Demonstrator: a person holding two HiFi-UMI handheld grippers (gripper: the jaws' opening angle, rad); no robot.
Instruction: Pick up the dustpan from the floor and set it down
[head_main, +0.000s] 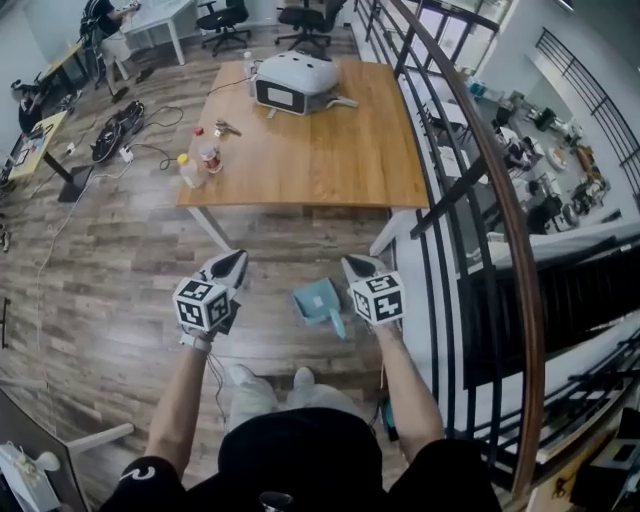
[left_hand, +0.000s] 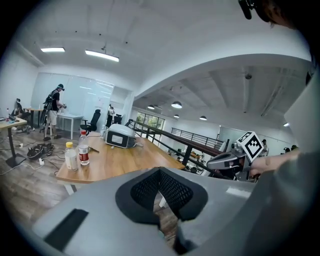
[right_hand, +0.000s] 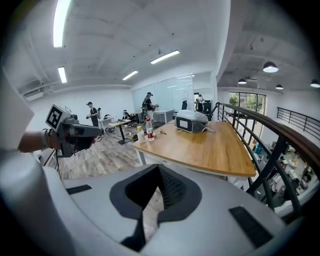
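dustpan (head_main: 316, 302) was teal, lying on the wood floor (head_main: 110, 290) just ahead of the person's shoes (head_main: 240, 376), short of the table's near edge. In the head view it sat between the two grippers, much closer to the right one, handle angled back toward the person and ending just beside that gripper's marker cube. Neither gripper had it, and neither gripper view showed it. right gripper (head_main: 358, 265): jaws pressed together at the tips, nothing pinched; its own view showed only floor through the slot behind the closed tips. left gripper (head_main: 233, 262): same, tips together, nothing between them. Both were held out in front of the person, side by side and apart, pointing toward the table and tilted a bit down. Each showed up at the side of the other's camera, marker cube visible. table (head_main: 330, 150) was light wood on white legs. On it: a white boxy device (head_main: 295, 82) at the far end, a yellow-capped bottle (head_main: 190, 170) and a red-capped bottle (head_main: 210, 158) near the left corner. A dark metal railing (head_main: 470, 150) with a wooden handrail ran along the table's right side, with a lower level visible beyond it. cables (head_main: 120, 130) lay on the floor left of the table. office chairs (head_main: 222, 18) and a background person (head_main: 105, 22) at a desk were at the far end.
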